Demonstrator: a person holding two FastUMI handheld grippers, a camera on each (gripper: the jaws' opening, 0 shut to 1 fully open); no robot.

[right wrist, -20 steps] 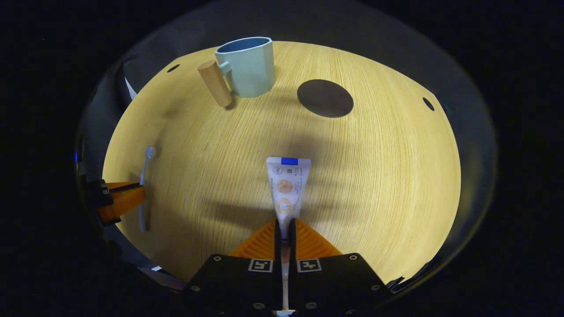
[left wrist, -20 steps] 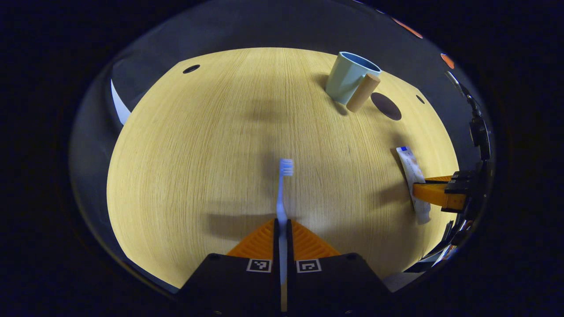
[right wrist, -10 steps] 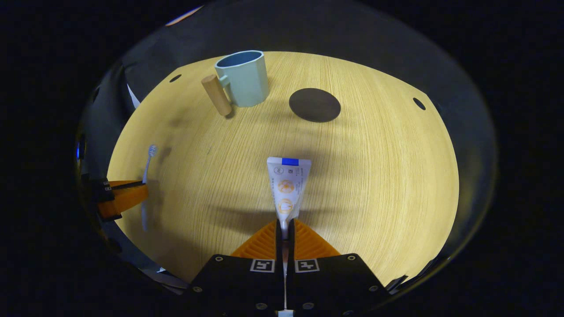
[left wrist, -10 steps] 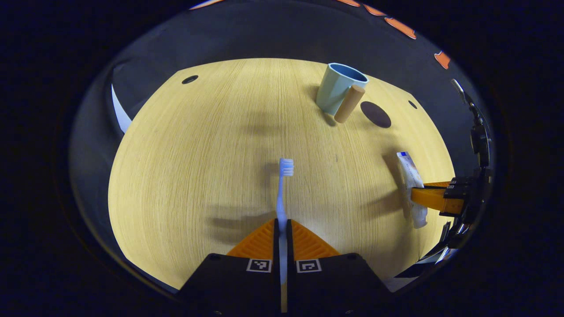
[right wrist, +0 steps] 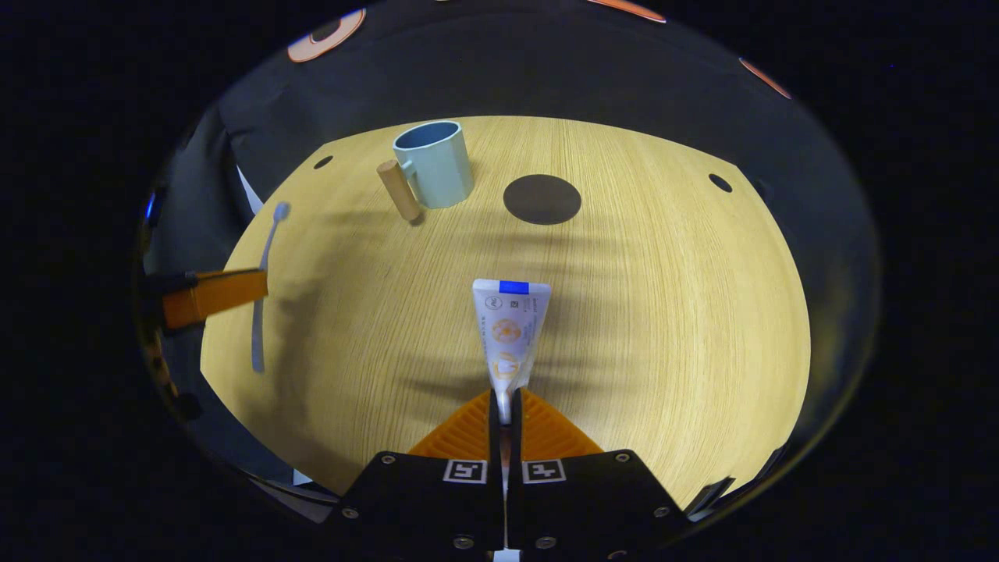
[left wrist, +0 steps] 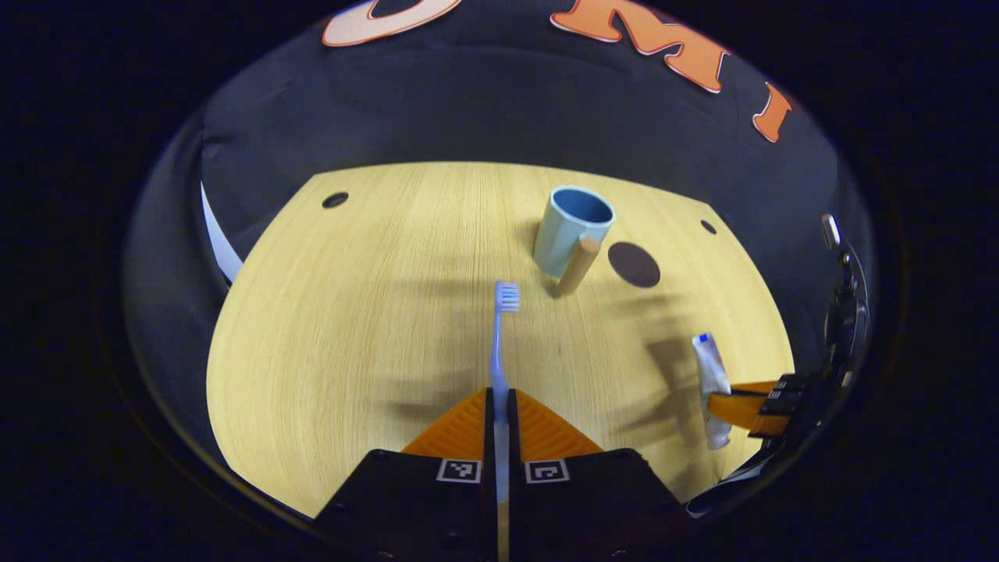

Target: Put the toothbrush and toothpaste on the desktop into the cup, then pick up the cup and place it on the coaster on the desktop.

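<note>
My left gripper is shut on the handle of a pale blue toothbrush, held above the wooden desktop with its bristles pointing away. My right gripper is shut on the cap end of a white toothpaste tube, also lifted. A light blue cup with a wooden peg handle stands upright at the far side, and a dark round coaster lies just to its right. The cup and coaster also appear in the right gripper view, where the left gripper holds the toothbrush at the left.
Small round holes sit near the desktop's far corners. Black cloth walls stand behind the desk. The right gripper with the toothpaste tube is at the right edge of the left gripper view.
Both grippers have risen and pulled back from the desktop, carrying the toothbrush and the toothpaste. The cup and coaster look smaller and farther away now.
</note>
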